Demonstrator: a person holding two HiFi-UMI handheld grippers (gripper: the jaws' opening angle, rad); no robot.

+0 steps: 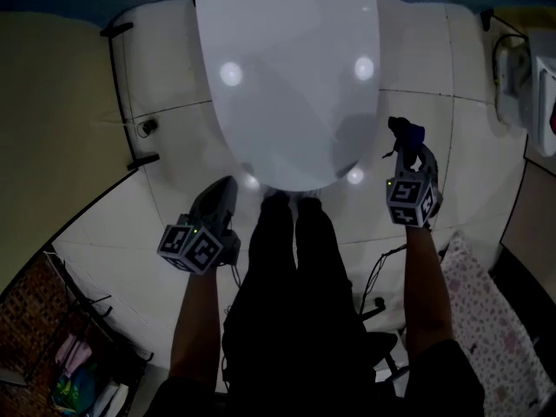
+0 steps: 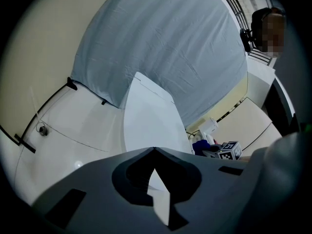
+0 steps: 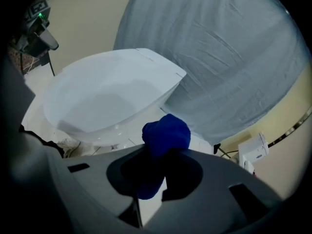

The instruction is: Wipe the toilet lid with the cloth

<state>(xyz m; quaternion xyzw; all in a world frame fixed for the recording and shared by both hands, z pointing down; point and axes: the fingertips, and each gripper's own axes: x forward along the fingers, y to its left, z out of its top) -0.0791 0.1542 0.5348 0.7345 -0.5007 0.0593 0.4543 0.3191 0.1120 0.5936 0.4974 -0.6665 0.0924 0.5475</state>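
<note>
The white toilet lid (image 1: 287,85) is down and fills the top middle of the head view. It also shows in the left gripper view as a lid (image 2: 146,121) and in the right gripper view as a lid (image 3: 107,96). My right gripper (image 1: 406,139) hovers just off the lid's right front edge, shut on a bunched blue cloth (image 3: 165,134). The cloth (image 1: 407,132) pokes out past the jaw tips. My left gripper (image 1: 228,186) hangs at the lid's left front corner, jaws shut with nothing in them (image 2: 155,149).
A person's dark-trousered legs (image 1: 295,276) stand at the bowl's front. Pale floor tiles surround the toilet. A white wall unit (image 1: 521,85) with a cable is at the right, loose cables (image 1: 378,276) and a pink patterned mat (image 1: 491,320) at lower right. A grey-blue sheet (image 2: 170,43) hangs behind.
</note>
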